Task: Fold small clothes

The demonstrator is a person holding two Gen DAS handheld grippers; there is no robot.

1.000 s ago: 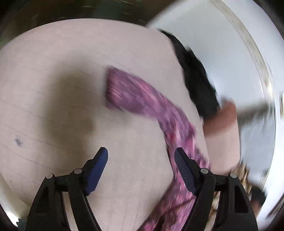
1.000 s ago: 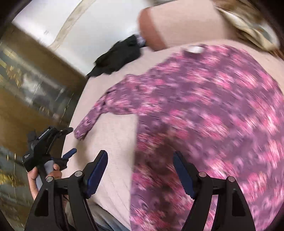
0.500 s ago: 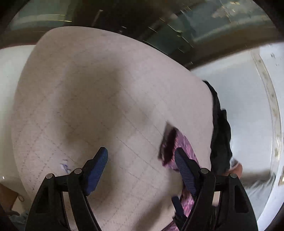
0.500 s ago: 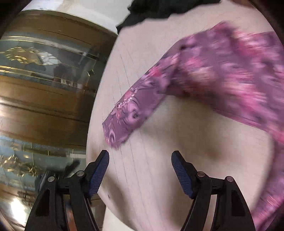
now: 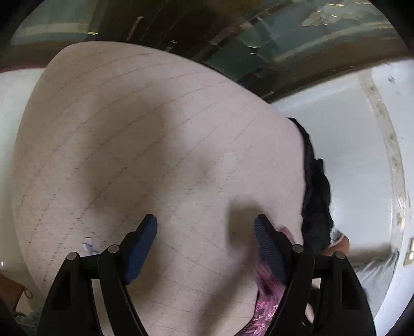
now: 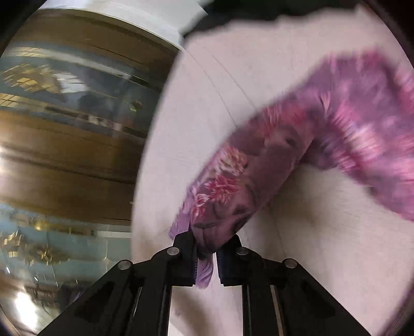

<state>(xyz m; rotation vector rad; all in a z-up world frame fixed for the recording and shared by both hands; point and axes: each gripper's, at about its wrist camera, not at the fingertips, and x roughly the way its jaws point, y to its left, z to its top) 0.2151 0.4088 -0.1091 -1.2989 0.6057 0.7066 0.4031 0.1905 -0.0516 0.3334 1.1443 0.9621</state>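
A purple floral garment (image 6: 323, 134) lies on the pale quilted table (image 6: 323, 232). My right gripper (image 6: 207, 254) is shut on the cuff end of its sleeve (image 6: 220, 201), which stretches away up and to the right. My left gripper (image 5: 205, 237) is open and empty above bare table (image 5: 129, 142); a strip of the purple garment (image 5: 266, 307) shows just behind its right finger at the lower right.
A black garment (image 5: 315, 201) hangs over the table's right edge in the left wrist view and shows at the top of the right wrist view (image 6: 258, 10). A wooden glass-fronted cabinet (image 6: 64, 129) stands beyond the table. White floor (image 5: 349, 129) lies to the right.
My right gripper has closed on the sleeve's cuff, which it was open in front of half a second ago. My left gripper has moved off the garment over bare table.
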